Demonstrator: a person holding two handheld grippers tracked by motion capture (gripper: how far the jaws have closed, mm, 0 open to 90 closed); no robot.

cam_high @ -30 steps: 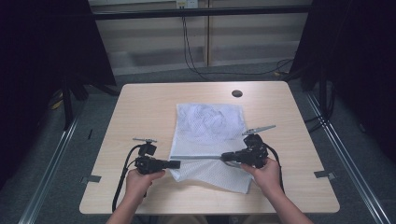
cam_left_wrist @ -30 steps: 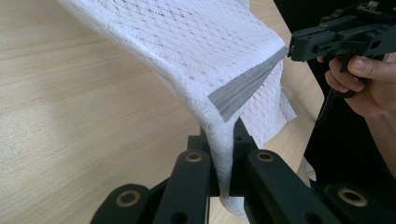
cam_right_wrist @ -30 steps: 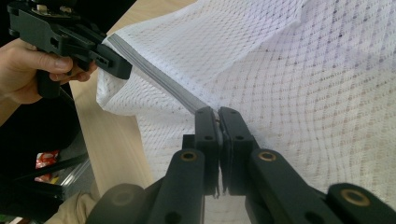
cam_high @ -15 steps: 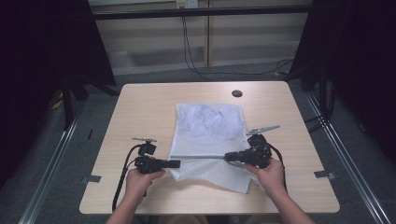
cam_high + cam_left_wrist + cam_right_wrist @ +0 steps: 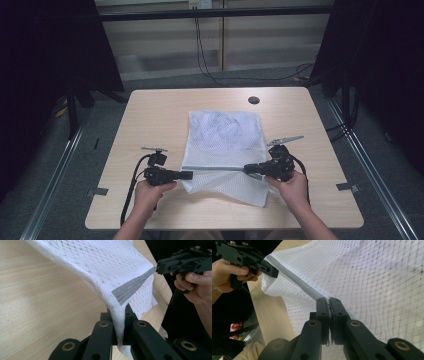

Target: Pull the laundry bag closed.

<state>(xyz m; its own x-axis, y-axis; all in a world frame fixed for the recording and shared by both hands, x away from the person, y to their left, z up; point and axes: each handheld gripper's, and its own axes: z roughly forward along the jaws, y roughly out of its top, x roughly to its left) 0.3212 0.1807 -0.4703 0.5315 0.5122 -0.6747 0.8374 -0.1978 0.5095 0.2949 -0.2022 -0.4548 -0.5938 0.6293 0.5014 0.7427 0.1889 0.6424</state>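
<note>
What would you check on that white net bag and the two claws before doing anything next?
1. Left gripper clamped on the mesh bag: ok, fabric pinched between its jaws.
2. Right gripper clamped at the zipper: ok, jaws closed on it.
3. Zipper band stretched straight between both grippers: ok.
4. Zipper open or closed: cannot tell.
5. Far part of the bag resting on the table: ok, it lies flat.
6. Cables free of the bag: ok, they trail beside the hands.
</note>
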